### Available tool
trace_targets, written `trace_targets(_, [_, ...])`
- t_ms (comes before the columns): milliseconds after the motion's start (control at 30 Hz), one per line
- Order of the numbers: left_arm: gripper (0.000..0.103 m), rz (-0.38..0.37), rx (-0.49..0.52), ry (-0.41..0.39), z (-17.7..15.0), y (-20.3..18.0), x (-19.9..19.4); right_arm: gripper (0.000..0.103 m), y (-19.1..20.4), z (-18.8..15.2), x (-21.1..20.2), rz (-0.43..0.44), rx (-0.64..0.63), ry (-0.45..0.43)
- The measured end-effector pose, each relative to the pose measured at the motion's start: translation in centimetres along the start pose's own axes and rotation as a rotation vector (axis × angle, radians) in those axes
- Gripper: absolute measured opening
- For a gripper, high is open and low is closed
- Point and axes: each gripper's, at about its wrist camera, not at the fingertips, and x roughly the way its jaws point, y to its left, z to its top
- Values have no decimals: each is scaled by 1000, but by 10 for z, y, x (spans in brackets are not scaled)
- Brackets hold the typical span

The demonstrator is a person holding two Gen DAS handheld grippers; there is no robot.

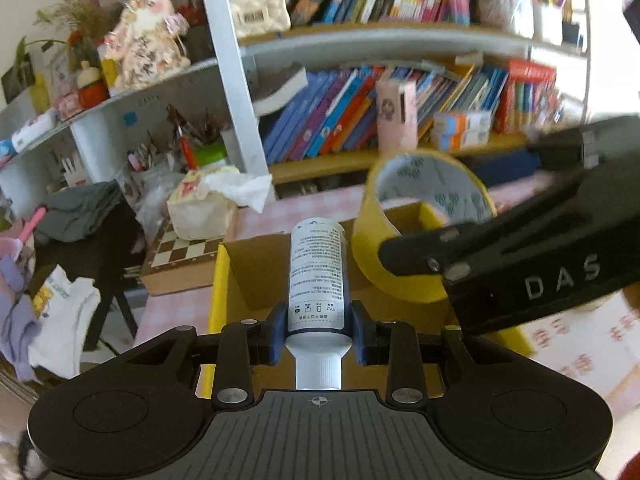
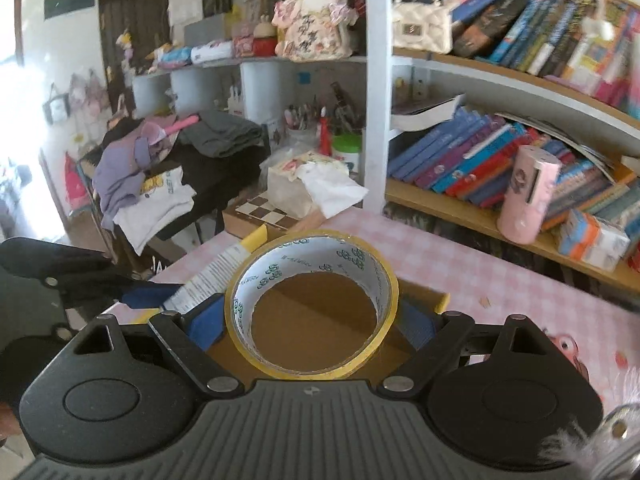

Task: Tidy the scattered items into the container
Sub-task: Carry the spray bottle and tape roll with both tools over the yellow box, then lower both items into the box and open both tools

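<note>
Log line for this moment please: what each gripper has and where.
left gripper: jaws shut on white bottle | right gripper: jaws shut on yellow tape roll | both above cardboard box | nothing released yet

The bottle (image 1: 316, 276) looks like smooth white plastic with a ribbed cap and a matt printed paper label. The tape roll (image 2: 312, 304) has a glossy yellow film outside and a printed white card core inside. The box (image 1: 256, 272) is plain brown corrugated cardboard – matt and a little fibrous – with yellow outer faces. The left gripper (image 1: 318, 330) is matt black plastic with dull blue rubbery pads and small bright metal pivots; the right gripper (image 2: 312, 320) looks the same – ribbed black plastic at its base. The tablecloth (image 2: 500, 276) is pink checked, with a slight sheen.
</note>
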Motion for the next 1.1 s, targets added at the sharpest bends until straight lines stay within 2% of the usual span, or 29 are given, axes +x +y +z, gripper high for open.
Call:
trace_targets(100, [31, 23, 39, 59, 5, -5, 28, 90, -9, 9, 31, 11, -11, 52])
trace_targets(267, [31, 25, 19, 170, 4, 0, 70, 90, -18, 7, 79, 39, -12, 179])
trace_targets(433, [31, 30, 62, 258, -1, 0, 100, 90, -23, -2, 118, 72, -40, 289])
trace_targets(600, [31, 28, 93, 327, -5, 1, 121, 90, -30, -10, 149, 63, -53, 383])
trace_targets(767, [31, 22, 147, 389, -7, -1, 138, 90, -29, -11, 166, 12, -132, 417])
trace_targets(967, [32, 20, 187, 405, -5, -6, 141, 90, -25, -15, 175, -21, -220, 435])
trace_targets(1100, [37, 26, 197, 404, -5, -9, 140, 91, -27, -15, 174, -18, -210, 427])
